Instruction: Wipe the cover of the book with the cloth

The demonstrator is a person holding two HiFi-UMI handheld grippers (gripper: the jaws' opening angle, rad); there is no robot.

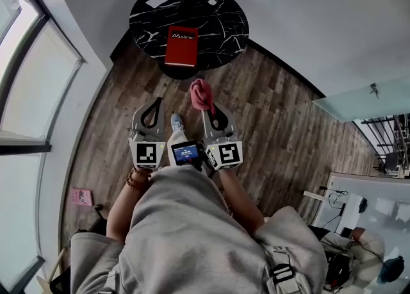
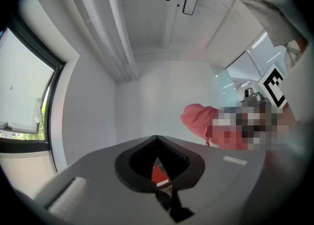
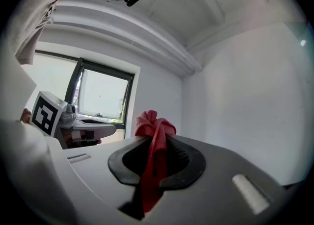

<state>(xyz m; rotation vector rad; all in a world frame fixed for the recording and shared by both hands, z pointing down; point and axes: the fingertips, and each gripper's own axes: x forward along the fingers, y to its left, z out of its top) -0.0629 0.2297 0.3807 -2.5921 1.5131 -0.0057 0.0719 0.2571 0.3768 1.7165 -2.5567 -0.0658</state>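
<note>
A red book (image 1: 181, 46) lies flat near the front edge of a round black marble table (image 1: 218, 24). Both grippers hang over the wooden floor, short of the table. My right gripper (image 1: 207, 108) is shut on a bunched pink-red cloth (image 1: 201, 95); in the right gripper view the cloth (image 3: 155, 136) sticks up between the closed jaws of that gripper (image 3: 157, 138). My left gripper (image 1: 154, 102) is shut with nothing in it. In the left gripper view the shut gripper (image 2: 156, 138) shows a sliver of the book (image 2: 159, 175) through its jaw gap, and the cloth (image 2: 198, 118) is off to the right.
A white card (image 1: 157, 1) and a small white scrap (image 1: 212, 2) lie on the table's far side. Tall windows (image 1: 38, 88) run along the left. A pink item (image 1: 81, 196) lies on the floor at left. A glass panel (image 1: 362, 104) and desk clutter (image 1: 349, 209) stand at right.
</note>
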